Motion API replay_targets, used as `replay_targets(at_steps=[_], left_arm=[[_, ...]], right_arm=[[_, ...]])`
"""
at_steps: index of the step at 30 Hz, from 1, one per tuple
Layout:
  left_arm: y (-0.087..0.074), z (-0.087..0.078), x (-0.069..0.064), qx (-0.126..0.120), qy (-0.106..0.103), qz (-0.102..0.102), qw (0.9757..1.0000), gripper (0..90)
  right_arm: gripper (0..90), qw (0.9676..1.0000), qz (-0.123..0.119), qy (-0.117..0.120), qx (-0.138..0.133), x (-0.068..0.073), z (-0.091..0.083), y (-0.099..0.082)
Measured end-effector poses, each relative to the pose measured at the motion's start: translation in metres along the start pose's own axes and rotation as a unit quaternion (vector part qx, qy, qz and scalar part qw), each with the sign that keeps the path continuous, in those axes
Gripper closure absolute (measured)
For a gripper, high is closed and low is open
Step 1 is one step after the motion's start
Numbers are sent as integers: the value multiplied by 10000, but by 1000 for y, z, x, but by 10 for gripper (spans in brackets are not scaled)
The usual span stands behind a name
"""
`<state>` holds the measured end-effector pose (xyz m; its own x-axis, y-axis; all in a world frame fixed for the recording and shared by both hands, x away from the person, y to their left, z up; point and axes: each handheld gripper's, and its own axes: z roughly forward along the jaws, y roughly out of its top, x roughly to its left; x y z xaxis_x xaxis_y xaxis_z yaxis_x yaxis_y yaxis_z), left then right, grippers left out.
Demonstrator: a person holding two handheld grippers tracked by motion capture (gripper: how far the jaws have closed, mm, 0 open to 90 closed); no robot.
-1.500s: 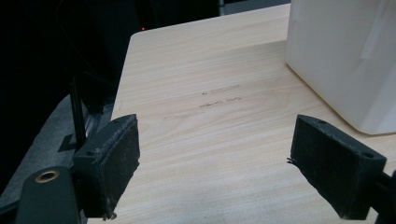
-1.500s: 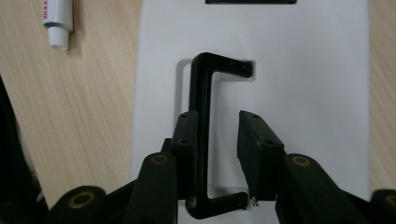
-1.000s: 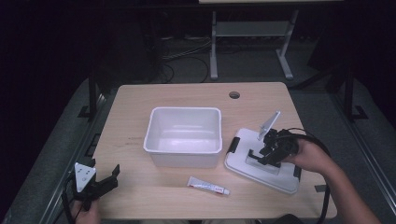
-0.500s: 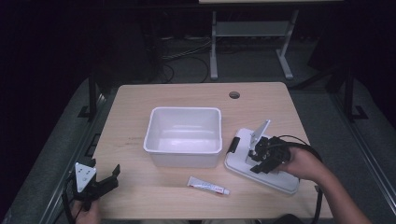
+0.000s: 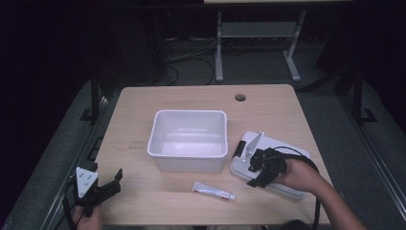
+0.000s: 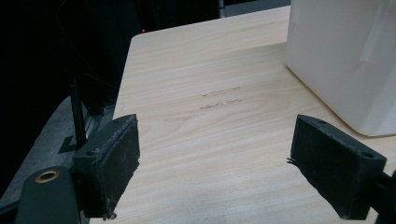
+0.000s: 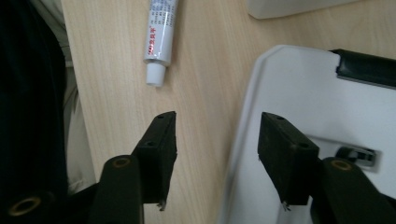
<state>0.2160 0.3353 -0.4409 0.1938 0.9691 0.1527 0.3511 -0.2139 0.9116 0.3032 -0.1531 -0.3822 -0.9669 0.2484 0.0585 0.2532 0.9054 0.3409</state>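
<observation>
A white lid (image 5: 292, 189) with black latches lies flat at the right of the table, beside an open white tub (image 5: 189, 139). A small white tube (image 5: 213, 190) lies in front of the tub. My right gripper (image 5: 251, 174) hovers over the lid's left edge. In the right gripper view its jaws (image 7: 217, 149) have just been opening and stand apart. The lid's rim (image 7: 261, 93) passes below between them, untouched, and the tube (image 7: 160, 35) lies ahead. My left gripper (image 5: 106, 178) rests open at the table's front left corner, with bare wood between its jaws (image 6: 212, 163).
The light wooden table (image 5: 143, 110) has a round cable hole (image 5: 240, 97) at the back. In the left gripper view the tub's wall (image 6: 345, 56) stands ahead on the right. Dark floor, cables and a metal stand lie beyond the far edge.
My right gripper has slid left and toward the near side across the lid to its left edge, and its jaws stand wider apart. The left gripper has stayed put.
</observation>
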Motion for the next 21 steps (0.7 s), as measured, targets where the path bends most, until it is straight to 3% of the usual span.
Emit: replay_targets(at_steps=[21], left_arm=[[0,-1,0,-17,5,7,10000,150]], right_arm=[[335,9997,-206,127,-62,23,23,16]])
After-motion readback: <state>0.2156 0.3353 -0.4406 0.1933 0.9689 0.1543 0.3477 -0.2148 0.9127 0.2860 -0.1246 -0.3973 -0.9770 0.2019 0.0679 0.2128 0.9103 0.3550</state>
